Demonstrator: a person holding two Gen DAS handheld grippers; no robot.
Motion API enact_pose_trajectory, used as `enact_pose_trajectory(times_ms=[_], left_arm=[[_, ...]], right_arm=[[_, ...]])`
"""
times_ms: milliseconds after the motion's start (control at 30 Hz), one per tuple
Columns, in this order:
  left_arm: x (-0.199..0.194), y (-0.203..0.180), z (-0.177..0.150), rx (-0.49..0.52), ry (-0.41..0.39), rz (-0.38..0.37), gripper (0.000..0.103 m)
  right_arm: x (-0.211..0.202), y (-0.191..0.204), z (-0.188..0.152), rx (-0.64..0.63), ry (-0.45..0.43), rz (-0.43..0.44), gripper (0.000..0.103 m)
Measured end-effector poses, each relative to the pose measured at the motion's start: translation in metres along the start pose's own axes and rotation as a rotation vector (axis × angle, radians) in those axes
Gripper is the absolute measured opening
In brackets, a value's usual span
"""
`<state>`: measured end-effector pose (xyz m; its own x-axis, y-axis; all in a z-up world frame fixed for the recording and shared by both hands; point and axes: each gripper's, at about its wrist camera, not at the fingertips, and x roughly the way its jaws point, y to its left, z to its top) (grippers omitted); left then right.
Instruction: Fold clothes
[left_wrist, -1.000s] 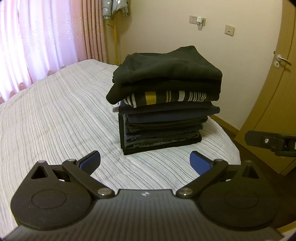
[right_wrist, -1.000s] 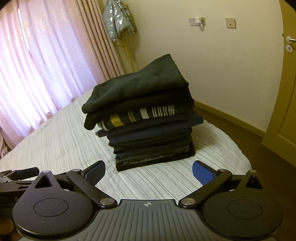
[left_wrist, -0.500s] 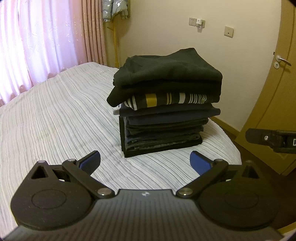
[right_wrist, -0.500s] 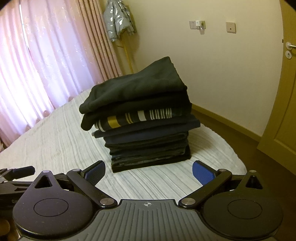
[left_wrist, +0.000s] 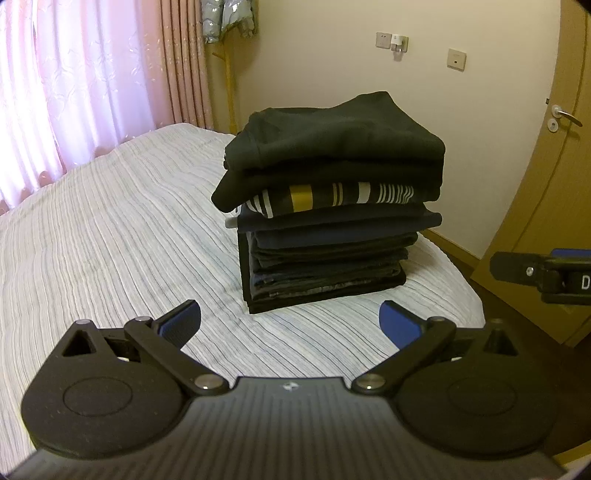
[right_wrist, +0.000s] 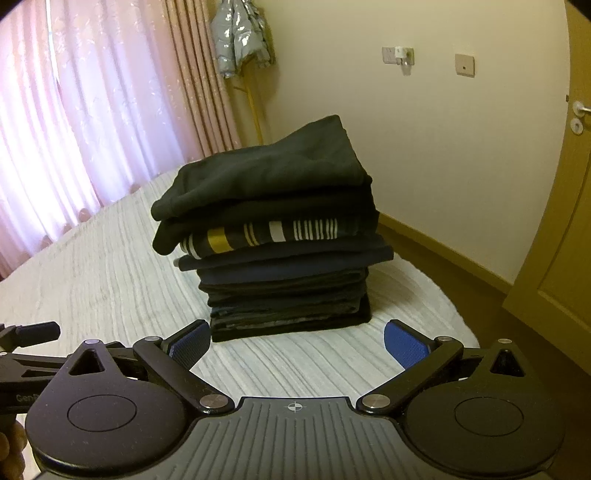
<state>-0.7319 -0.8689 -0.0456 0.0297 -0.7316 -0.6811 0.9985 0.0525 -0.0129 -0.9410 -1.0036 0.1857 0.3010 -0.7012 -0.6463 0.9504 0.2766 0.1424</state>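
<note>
Two tools hovering side by side over the near edge of the bed (left_wrist: 110, 229), both facing one tall stack of folded clothes (left_wrist: 332, 218) sitting toward the bed's far right corner. Left tool (left_wrist: 290, 321) spread wide, blue pads far apart, holding nothing; right tool (right_wrist: 295, 341) likewise spread wide and empty, its side just showing at the right edge of the left wrist view. Stack looking soft and compressible rather than stiff: dark sweatshirt (right_wrist: 266, 170) draping loosely on top with its left edge sagging over the layers below, striped garment (right_wrist: 266, 234) sandwiched beneath, thinner navy and dark pieces pressed flat lower down. Single garments likely handling light and limp, probably sliding off one another if tugged sideways; whole pile likely heavy and prone to leaning, upper layers already overhanging to the left. Best hold, probably, pinching a folded edge of the top sweatshirt at its two near corners, one tool each, lifting straight up instead of dragging. No unfolded garment showing on the striped bedcover in either view, so folding possibly near done.
</note>
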Motion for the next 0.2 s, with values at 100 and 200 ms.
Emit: enact_pose_trajectory(times_ms=[100, 200], left_arm=[[-0.0004, 0.0004, 0.0000, -0.004, -0.004, -0.006, 0.102], [-0.0006, -0.0002, -0.0003, -0.007, -0.010, -0.003, 0.102]], right_arm=[[0.0017, -0.0011, 0.0001, 0.007, 0.003, 0.007, 0.103], [0.0032, -0.0021, 0.0001, 0.009, 0.007, 0.012, 0.103]])
